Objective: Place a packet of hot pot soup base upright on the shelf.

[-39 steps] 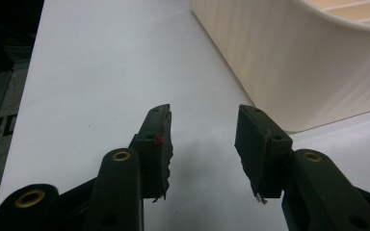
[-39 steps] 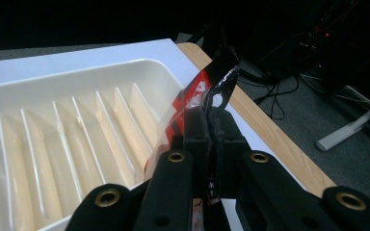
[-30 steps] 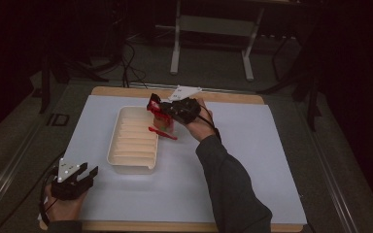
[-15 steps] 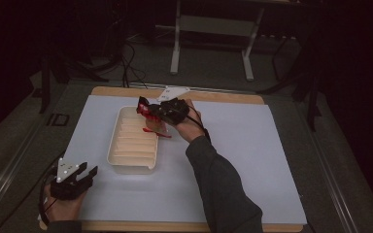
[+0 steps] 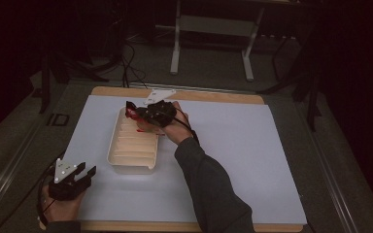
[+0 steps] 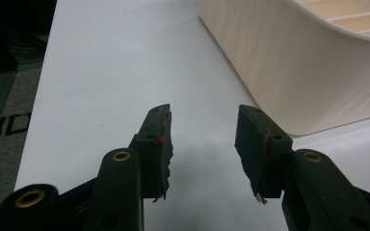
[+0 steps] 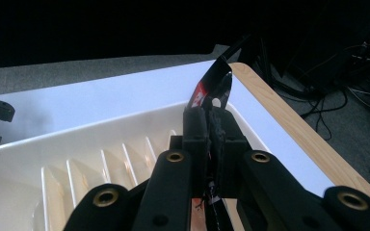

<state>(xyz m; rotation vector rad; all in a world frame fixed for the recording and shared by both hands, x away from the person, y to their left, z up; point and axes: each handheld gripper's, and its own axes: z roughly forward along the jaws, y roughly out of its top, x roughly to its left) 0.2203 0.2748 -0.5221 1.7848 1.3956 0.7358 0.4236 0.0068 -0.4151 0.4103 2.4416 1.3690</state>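
Our right gripper [image 5: 135,110] is clamped tight on a thin black-and-red packet [image 7: 213,86], holding it just above the far end of the cream slotted tray [image 5: 118,155], which sits toward the mat's left edge. The slots run crosswise beneath it. Our left gripper [image 6: 203,144] rests open and empty by the mat's near-left corner, well apart.

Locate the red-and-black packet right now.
High view: the packet is pinched in the right hand-held gripper, over the far end of the cream tray, left of table centre.
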